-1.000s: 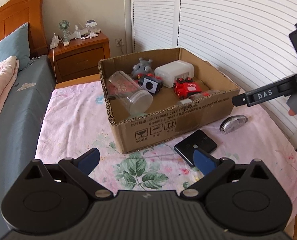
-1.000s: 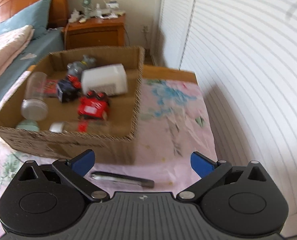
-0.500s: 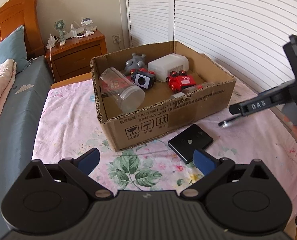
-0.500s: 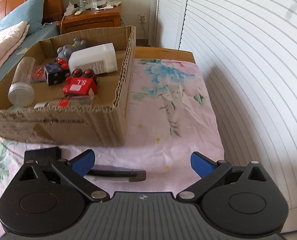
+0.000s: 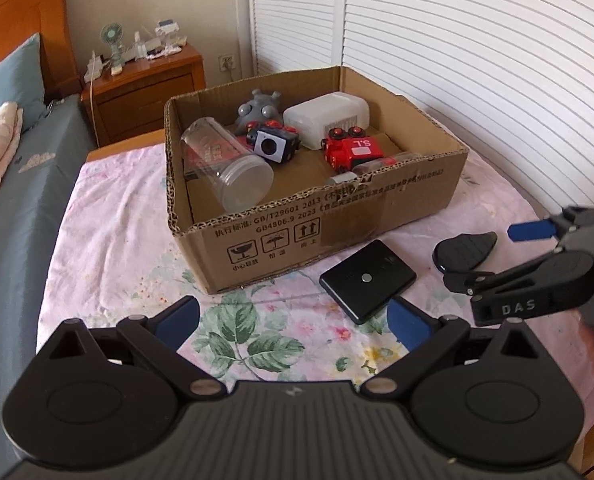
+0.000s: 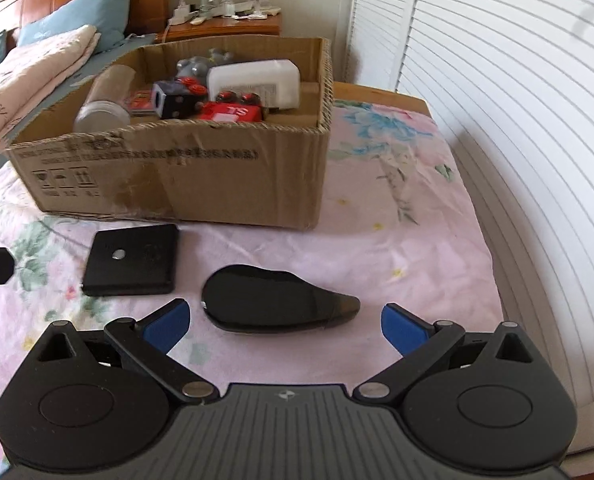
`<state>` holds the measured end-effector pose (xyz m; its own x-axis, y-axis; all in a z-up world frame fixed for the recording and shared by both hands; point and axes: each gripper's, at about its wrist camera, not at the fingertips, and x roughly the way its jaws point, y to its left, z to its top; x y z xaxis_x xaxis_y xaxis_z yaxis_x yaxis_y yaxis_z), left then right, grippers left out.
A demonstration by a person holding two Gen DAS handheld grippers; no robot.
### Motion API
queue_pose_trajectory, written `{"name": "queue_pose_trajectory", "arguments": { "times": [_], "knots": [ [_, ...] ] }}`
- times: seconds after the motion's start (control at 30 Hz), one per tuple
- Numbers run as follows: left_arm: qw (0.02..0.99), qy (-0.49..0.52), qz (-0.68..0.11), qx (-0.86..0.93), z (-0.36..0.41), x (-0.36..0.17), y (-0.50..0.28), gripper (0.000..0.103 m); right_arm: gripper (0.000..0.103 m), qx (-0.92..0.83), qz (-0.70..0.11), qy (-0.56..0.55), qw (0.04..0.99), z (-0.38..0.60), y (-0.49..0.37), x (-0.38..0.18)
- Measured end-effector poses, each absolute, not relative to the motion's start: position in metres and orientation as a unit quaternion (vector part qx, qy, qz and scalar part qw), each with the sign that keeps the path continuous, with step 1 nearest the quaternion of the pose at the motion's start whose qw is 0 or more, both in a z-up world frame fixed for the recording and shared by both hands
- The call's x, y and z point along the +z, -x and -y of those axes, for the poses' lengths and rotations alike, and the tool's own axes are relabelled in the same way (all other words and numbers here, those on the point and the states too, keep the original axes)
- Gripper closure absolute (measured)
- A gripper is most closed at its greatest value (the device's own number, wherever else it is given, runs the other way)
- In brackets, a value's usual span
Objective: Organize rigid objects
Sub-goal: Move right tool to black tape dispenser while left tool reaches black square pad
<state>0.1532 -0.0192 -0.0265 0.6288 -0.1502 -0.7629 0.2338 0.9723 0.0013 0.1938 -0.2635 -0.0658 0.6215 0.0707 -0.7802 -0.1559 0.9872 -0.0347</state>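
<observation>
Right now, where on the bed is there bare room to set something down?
Free: the floral sheet left of the cardboard box, and the stretch between the box and the white shutters. Crowded: in front of the box, with the black square case and black oval case.

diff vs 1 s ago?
The right gripper came down toward the black oval case, which now lies just ahead of its open fingers. The left gripper backed off slightly, open too. Nothing gripped or released. Box, its contents and the square black pad stayed put.
</observation>
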Motion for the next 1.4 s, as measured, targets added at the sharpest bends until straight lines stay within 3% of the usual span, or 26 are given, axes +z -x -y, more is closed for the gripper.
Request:
{"name": "queue_pose_trajectory", "arguments": {
  "times": [0.83, 1.4],
  "knots": [
    [0.896, 0.021, -0.443, -0.036, 0.083, -0.070, -0.201, 0.003, 0.000, 0.089, -0.384, 0.050, 0.918, 0.290, -0.177, -0.082],
    [0.902, -0.026, -0.431, -0.021, 0.069, -0.086, -0.183, 0.003, 0.000, 0.095, -0.385, 0.052, 0.916, 0.291, -0.176, -0.081]
  ]
}}
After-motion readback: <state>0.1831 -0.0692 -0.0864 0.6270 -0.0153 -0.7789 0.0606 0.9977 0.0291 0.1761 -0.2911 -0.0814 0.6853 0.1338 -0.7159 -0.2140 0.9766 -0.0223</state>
